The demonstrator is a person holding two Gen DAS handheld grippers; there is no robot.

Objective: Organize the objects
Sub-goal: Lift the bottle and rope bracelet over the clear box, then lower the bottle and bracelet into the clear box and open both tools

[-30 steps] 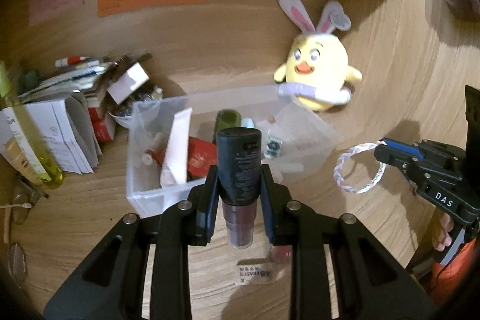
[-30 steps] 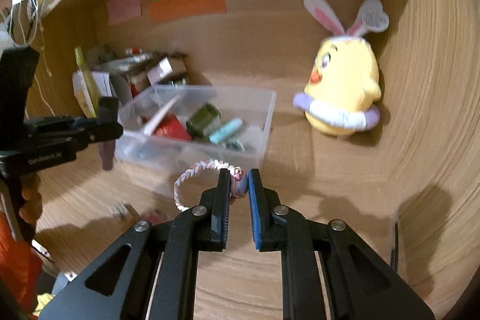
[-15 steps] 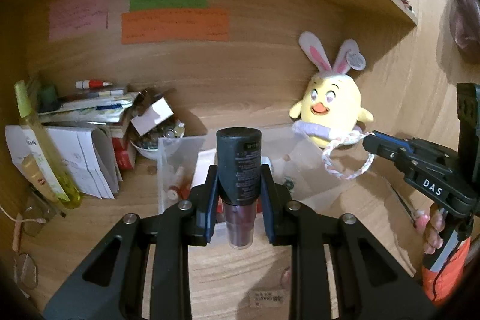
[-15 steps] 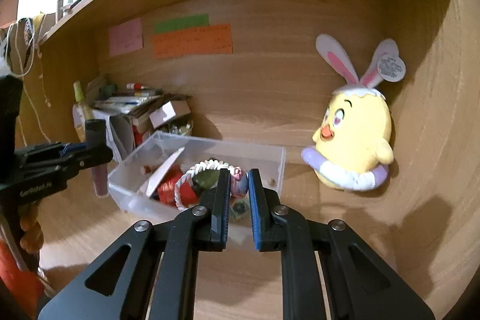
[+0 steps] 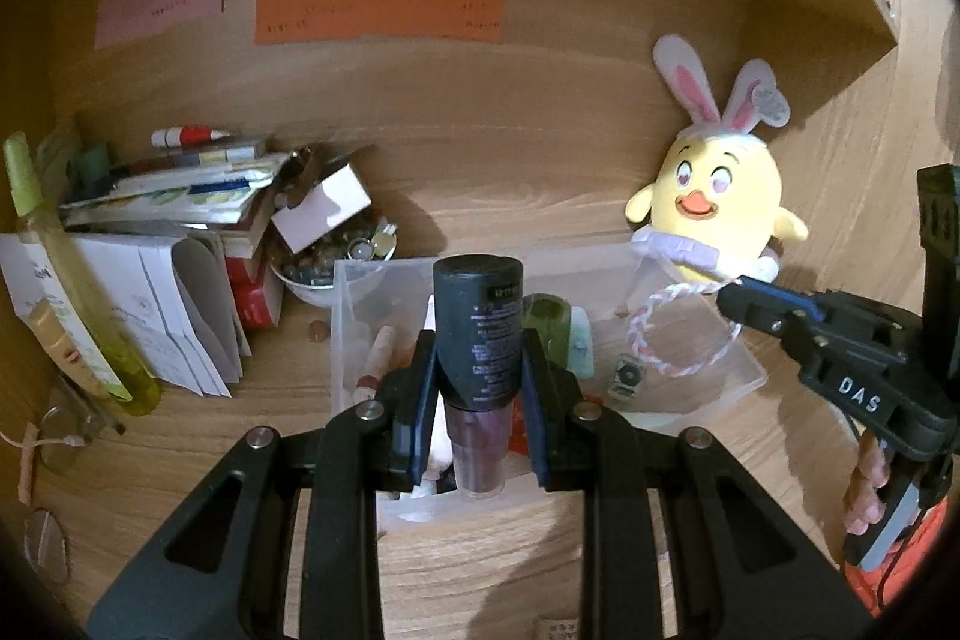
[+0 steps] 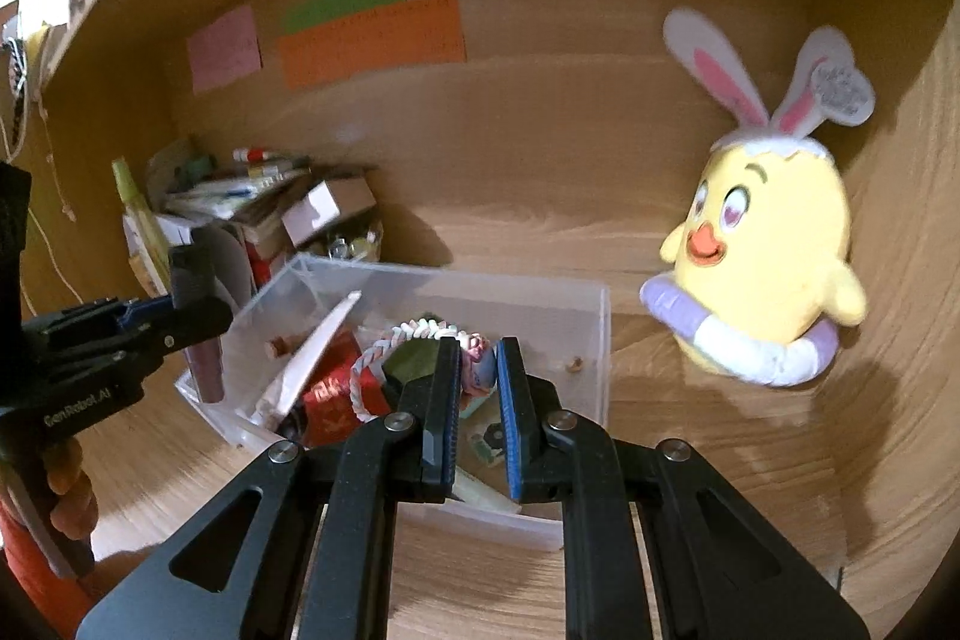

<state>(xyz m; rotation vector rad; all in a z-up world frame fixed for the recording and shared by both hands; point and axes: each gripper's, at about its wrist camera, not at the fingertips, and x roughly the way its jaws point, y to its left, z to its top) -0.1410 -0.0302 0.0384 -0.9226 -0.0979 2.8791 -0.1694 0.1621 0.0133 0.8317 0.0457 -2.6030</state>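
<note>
Right now the left claw [image 5: 478,388] grips a dark bottle [image 5: 478,334] upright, the right claw [image 6: 479,388] pinches a braided bracelet [image 6: 384,349], both over the clear bin [image 6: 591,334].

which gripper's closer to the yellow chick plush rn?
Right. The right gripper, shut on the braided bracelet, sits just below and beside the yellow chick plush. The left gripper, clamping the dark bottle, hangs at the clear bin's far side.

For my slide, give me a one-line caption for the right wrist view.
Right claw shut on a pink-and-white braided bracelet above a clear plastic storage box.
</note>
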